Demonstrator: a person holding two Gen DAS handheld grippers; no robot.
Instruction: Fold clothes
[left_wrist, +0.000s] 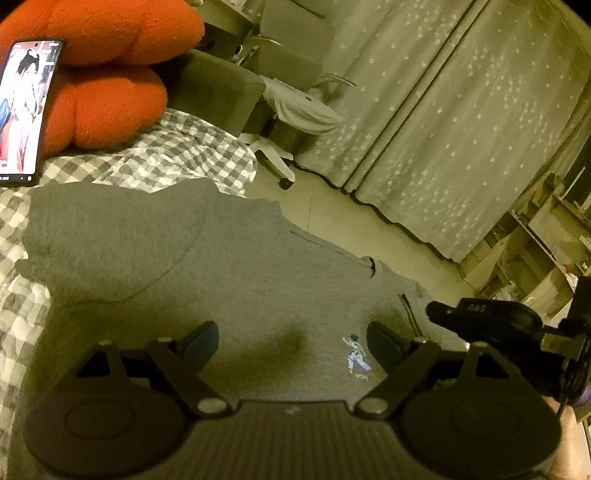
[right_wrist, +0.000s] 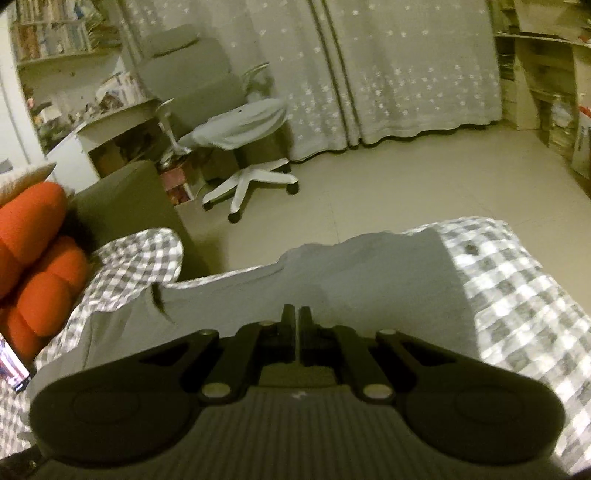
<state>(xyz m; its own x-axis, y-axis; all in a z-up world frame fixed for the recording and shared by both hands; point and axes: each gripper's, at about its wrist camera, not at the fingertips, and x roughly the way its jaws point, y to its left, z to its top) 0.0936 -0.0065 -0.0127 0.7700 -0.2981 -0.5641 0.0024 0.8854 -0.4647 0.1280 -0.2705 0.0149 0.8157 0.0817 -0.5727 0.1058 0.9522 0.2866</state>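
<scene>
While over hoodie (left_wrist: 229, 266): left gripper (left_wrist: 295, 343) agape, right gripper (right_wrist: 297, 317) closed.

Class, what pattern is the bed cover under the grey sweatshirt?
Grey-and-white check; the bed cover shows best in the right wrist view.

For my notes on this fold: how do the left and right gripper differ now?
The left gripper has its jaws wide apart above the grey hoodie; the right gripper has its jaws shut, with no cloth visible between them. Both are black and point down toward the hoodie.
</scene>
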